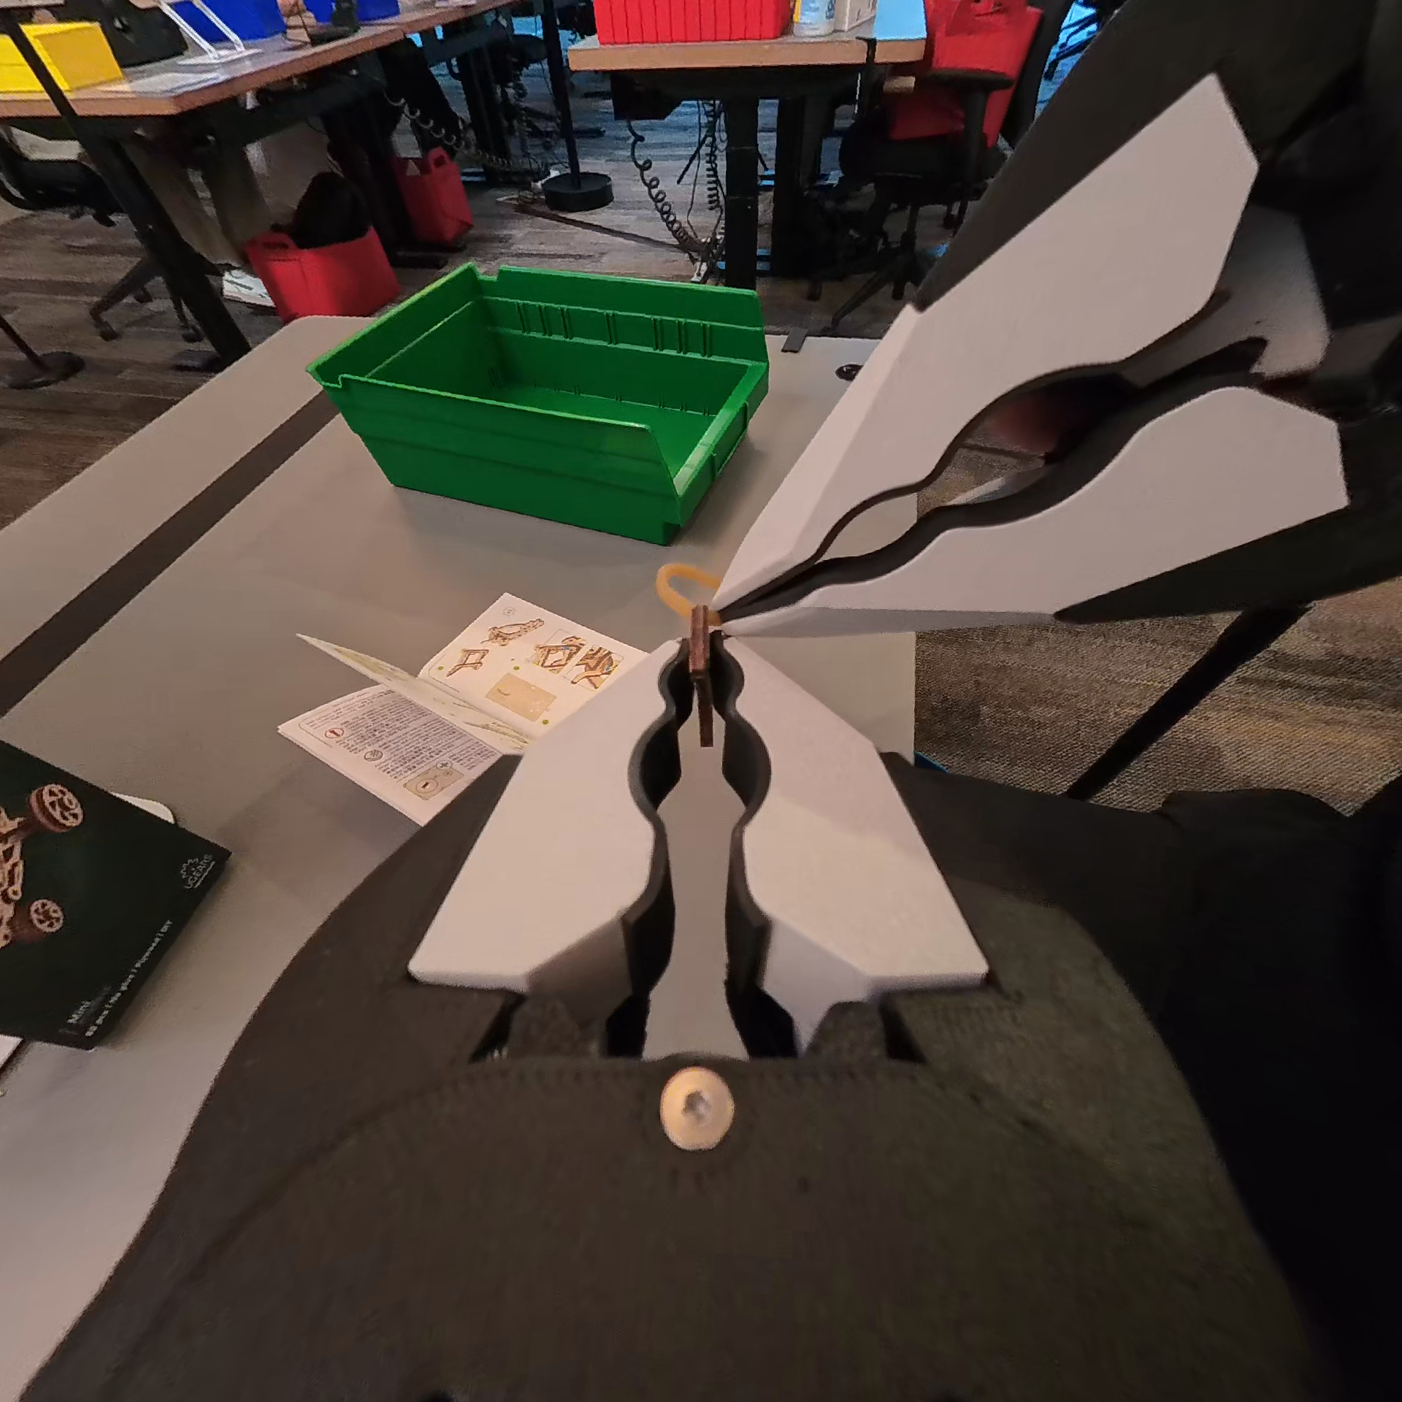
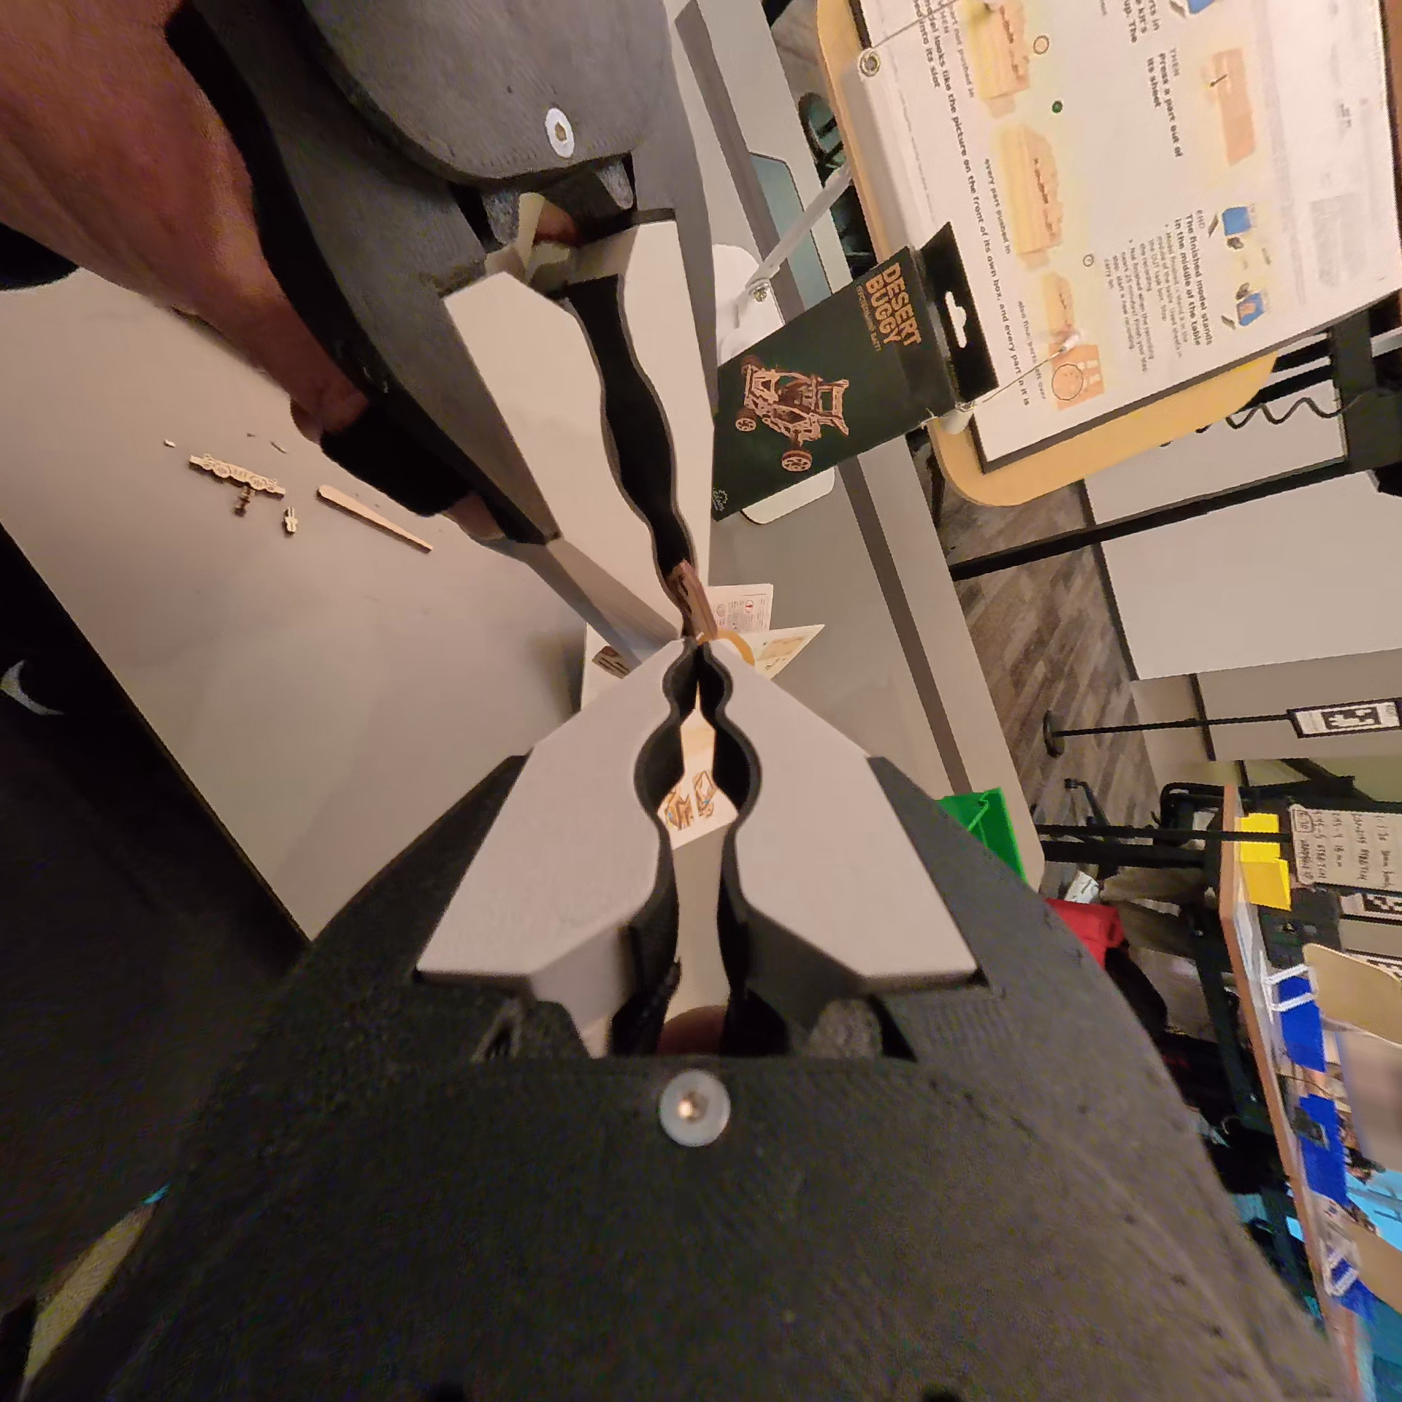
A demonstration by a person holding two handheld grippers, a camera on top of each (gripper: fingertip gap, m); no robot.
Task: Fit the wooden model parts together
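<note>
The left gripper (image 1: 699,645) pinches a small wooden piece (image 1: 701,683) while the right gripper (image 1: 721,611) nips a yellow rubber band (image 1: 679,584) at its tip, maybe hooking it on; more wooden bits (image 2: 235,474) wait far off.

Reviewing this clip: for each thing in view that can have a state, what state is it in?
Left gripper: shut on a thin wooden part, held on edge.
Right gripper: shut on a tan rubber band.
Green bin: upright, empty.
Instruction booklet: lying open.
Model box: lying flat.
</note>
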